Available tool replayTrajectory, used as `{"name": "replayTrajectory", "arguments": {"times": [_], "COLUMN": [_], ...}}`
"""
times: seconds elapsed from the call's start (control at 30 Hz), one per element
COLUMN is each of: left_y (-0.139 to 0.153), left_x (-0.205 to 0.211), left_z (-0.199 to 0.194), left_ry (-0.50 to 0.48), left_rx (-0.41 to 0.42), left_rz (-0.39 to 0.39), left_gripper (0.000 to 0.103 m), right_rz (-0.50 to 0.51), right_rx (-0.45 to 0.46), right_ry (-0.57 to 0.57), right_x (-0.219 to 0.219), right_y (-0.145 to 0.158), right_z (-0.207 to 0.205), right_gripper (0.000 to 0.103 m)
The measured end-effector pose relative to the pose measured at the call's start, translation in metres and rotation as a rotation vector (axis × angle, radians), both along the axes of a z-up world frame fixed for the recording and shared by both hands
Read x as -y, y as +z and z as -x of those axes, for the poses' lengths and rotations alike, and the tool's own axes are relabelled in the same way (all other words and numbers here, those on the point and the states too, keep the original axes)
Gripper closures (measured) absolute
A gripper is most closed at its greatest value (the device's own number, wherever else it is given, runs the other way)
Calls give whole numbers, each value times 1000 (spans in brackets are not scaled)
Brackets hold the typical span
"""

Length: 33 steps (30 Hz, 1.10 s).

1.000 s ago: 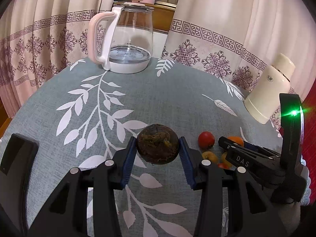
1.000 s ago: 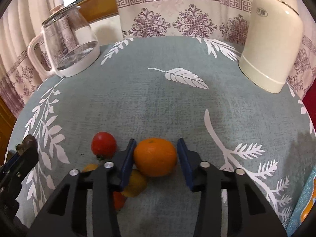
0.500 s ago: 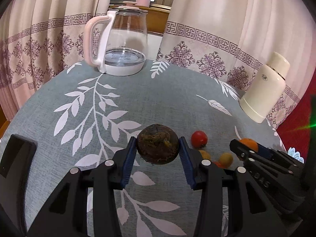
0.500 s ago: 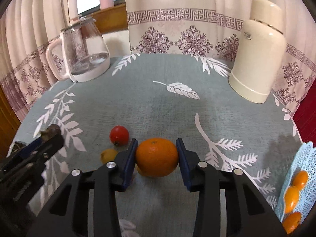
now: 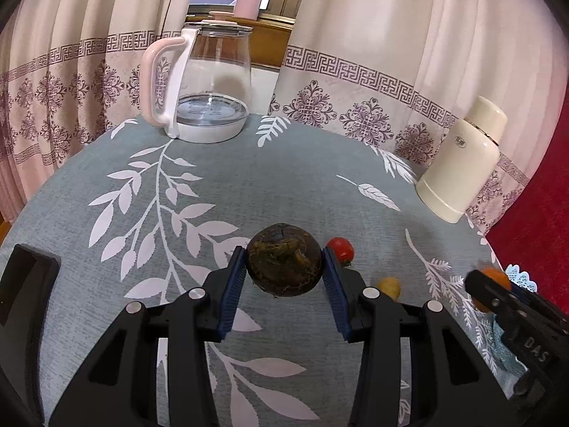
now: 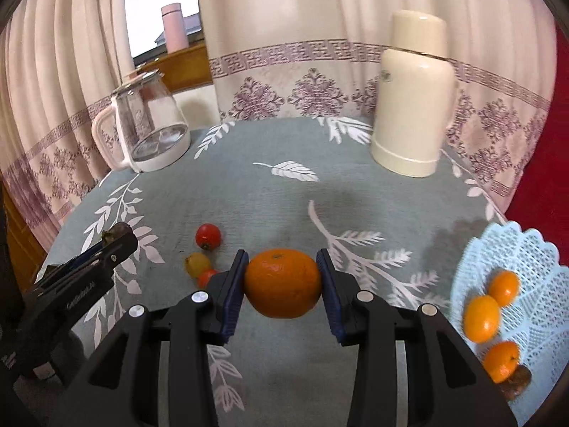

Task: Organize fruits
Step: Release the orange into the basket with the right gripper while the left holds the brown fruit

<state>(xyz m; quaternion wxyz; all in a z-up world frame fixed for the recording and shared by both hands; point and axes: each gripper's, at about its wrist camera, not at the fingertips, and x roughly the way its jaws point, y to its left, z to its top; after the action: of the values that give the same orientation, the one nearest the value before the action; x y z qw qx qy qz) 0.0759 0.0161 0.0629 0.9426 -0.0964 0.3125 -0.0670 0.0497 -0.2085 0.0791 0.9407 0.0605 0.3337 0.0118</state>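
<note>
Orange fruit point(image 6: 282, 283) is clamped between the pads of the right gripper point(image 6: 282, 284), clear of the tablecloth point(image 6: 249, 185) and short of the pale blue basket point(image 6: 526, 249), which lies to its right and already holds three small oranges. The left gripper point(image 5: 284, 267) is clamped on a dark brown, rough-skinned fruit point(image 5: 284, 259), also off the cloth. A red tomato point(image 6: 208, 235) and a yellow fruit point(image 6: 197, 263) remain left of the basket. Judged step: carry to basket. Next: bring the orange over the basket's rim, lower, release.

A home: patterned curtains point(image 5: 355, 82), clothed table point(image 5: 284, 185), kettle point(image 5: 209, 82)
</note>
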Motion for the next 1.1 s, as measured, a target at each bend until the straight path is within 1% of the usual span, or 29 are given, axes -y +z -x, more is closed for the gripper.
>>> {"name": "replayTrajectory", "arguments": {"times": [0.27,0.5,0.77,0.9,1.1], "left_y": [1,0,0,0,-1], "left_x": [4,5,12,14,19], "left_z": [2,2,7,8,8], "left_ry": [-36,-98,-119,-122,-128], "left_rx": [11,-6,14,14,15], "left_rz": [22,109,97,90,72], "left_gripper": [58,58,58,58,58], "right_rz": [-20,-3,-7,-12,-34], "right_rx": [27,32,13,-14,-51], "right_ry": [-84,-176,-288,-340,-372], "right_x": [36,72,115,133,150], "right_y": [9,10,2,-8,-21], "right_z": [26,49,71,82,97], "right_gripper": [63,63,63,63,63]}}
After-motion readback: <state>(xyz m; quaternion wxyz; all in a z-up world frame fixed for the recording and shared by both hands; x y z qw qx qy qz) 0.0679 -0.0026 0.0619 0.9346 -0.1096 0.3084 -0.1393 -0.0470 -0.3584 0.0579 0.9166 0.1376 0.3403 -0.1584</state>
